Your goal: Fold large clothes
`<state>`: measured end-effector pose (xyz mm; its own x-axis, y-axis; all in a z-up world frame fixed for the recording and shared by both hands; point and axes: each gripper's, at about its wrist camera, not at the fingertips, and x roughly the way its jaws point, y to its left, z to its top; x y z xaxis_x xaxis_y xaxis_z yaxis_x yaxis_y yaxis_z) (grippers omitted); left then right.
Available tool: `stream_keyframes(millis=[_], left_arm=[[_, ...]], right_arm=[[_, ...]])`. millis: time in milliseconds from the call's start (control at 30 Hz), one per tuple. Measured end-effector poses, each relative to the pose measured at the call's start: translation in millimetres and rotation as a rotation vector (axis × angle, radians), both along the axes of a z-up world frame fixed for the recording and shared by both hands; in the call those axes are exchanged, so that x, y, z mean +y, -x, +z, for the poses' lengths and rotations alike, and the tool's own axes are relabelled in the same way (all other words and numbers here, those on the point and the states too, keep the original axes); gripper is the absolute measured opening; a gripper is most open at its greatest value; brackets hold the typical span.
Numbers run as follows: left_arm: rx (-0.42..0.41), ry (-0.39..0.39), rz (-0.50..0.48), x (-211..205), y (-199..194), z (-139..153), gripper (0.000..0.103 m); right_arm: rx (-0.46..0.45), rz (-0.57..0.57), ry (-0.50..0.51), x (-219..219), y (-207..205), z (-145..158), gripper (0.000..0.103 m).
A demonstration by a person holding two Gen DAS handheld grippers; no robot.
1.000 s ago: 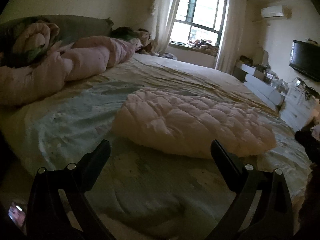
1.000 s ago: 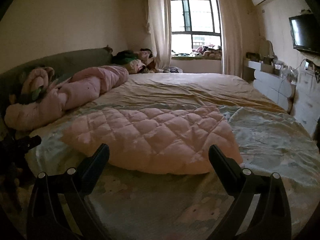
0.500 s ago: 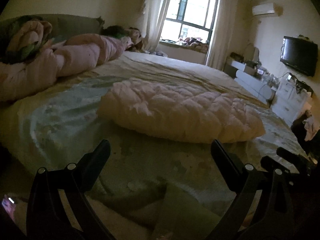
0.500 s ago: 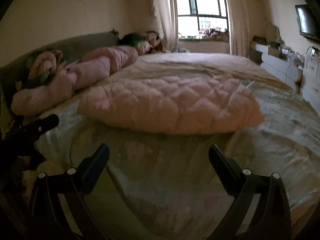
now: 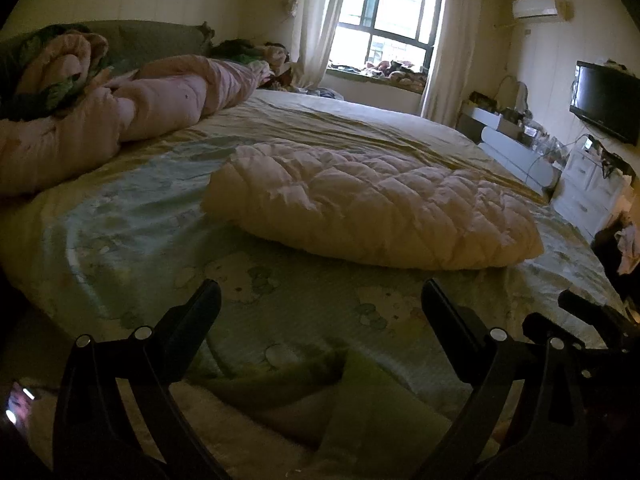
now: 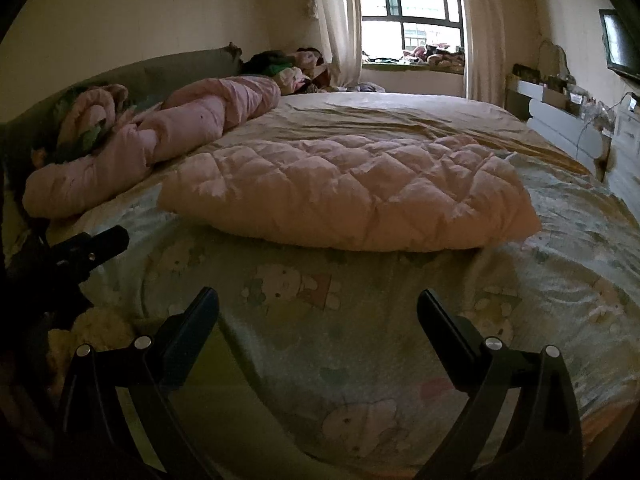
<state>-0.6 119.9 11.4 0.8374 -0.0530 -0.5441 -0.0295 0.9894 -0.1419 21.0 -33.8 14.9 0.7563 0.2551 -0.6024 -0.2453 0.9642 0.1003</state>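
left gripper (image 5: 320, 300): fingers spread wide, holding nothing | right gripper (image 6: 318, 308): fingers spread wide, holding nothing

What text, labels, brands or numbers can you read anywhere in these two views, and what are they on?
No readable text in either view.
Cartoon bedsheet: printed cat-like figures only, no legible words.
Television: screen dark, any brand mark too small to read.
Air conditioner: any label too small and blurred.
Clutter on the white dresser: too small to read.
Folded pink quilted garment: no tag or label visible.
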Motion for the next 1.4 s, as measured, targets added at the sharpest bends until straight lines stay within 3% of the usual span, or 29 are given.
stream_keyframes(millis=[1400], left_arm=[[0.004, -0.012, 0.027, 6.4, 3.7, -0.2, 0.094]], right_arm=[[0.029, 0.006, 0.007, 8.3, 0.9, -4.4, 0.099]])
